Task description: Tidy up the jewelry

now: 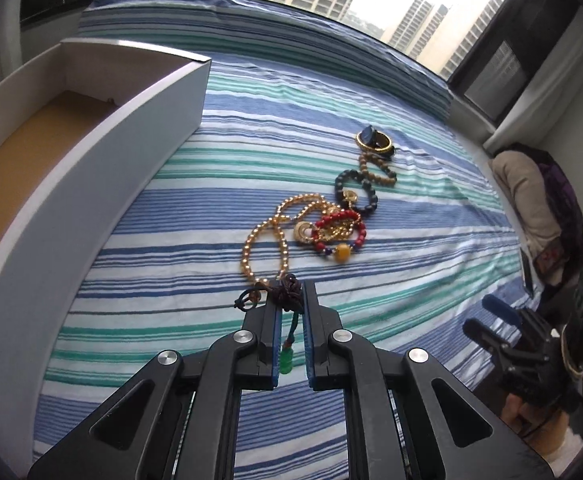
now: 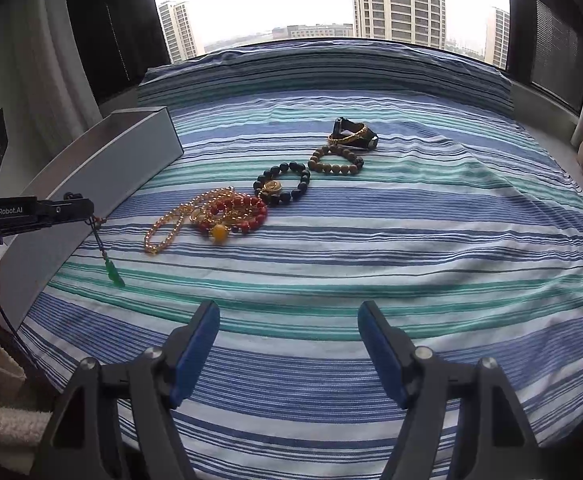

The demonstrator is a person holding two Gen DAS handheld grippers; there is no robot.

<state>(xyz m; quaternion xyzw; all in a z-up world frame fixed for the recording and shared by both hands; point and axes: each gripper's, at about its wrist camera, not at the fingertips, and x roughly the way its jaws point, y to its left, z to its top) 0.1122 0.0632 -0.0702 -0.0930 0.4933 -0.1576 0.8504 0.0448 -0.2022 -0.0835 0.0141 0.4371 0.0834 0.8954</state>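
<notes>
1. Gripping a dark knotted cord (image 1: 289, 292) between nearly closed jaws, the left gripper (image 1: 291, 294) hangs beside the white box (image 1: 103, 168); the cord's green pendant (image 2: 114, 274) dangles over the striped sheet (image 2: 411, 240).
2. Right gripper (image 2: 288, 316): jaws wide apart, holding nothing, above the sheet.
3. Gold bead necklace (image 1: 265, 240), red bracelet (image 1: 341, 232), black bracelet (image 2: 281, 184), brown bracelet (image 2: 335, 162) lie in a row mid-sheet.
</notes>
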